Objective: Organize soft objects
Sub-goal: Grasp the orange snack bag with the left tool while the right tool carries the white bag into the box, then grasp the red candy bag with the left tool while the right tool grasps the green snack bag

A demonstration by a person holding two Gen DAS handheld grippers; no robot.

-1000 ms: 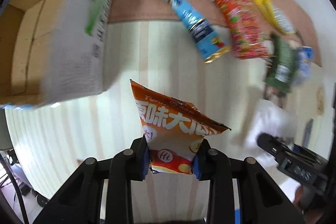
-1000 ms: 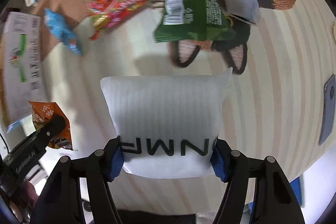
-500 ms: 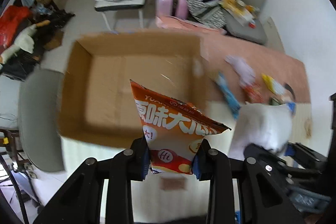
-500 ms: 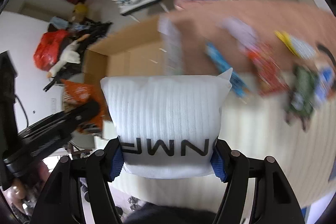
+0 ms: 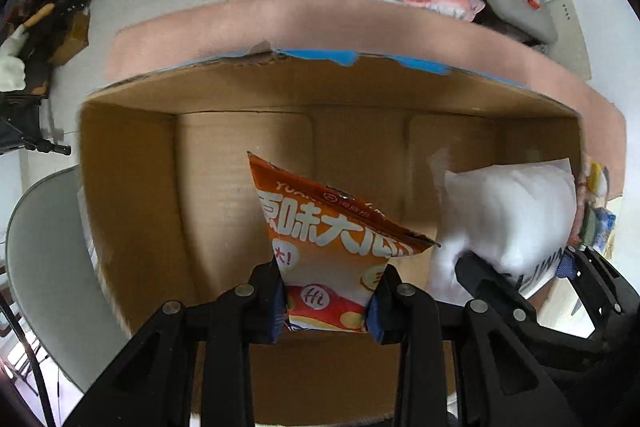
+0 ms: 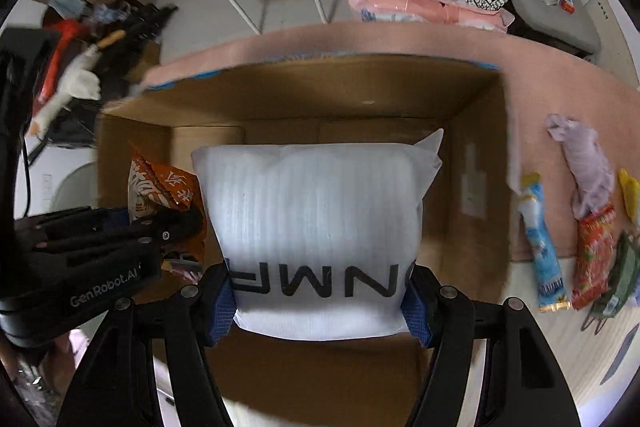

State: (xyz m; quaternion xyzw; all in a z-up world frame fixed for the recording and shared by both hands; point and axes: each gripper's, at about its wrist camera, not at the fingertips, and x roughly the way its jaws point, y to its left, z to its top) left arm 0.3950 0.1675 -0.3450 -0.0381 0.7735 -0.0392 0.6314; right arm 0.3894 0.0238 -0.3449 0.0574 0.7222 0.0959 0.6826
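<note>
My left gripper (image 5: 326, 301) is shut on an orange snack bag (image 5: 328, 239) and holds it over the open cardboard box (image 5: 128, 187). My right gripper (image 6: 320, 301) is shut on a white foam pouch (image 6: 316, 215) with black letters, also over the box (image 6: 476, 155). In the left wrist view the pouch (image 5: 508, 211) hangs at the right. In the right wrist view the orange bag (image 6: 160, 187) and the left gripper (image 6: 176, 227) are at the left. The box floor that shows is bare.
Right of the box lie a blue snack tube (image 6: 540, 239), a red snack bag (image 6: 596, 251), a lilac cloth (image 6: 584, 159) and a green bag (image 6: 624, 267). A grey chair seat (image 5: 44, 267) stands left of the box. A chair, pink suitcase and clutter lie beyond.
Both grippers have swung from the striped table to above the cardboard box, carrying the orange bag and the white pouch. Both grips are unchanged.
</note>
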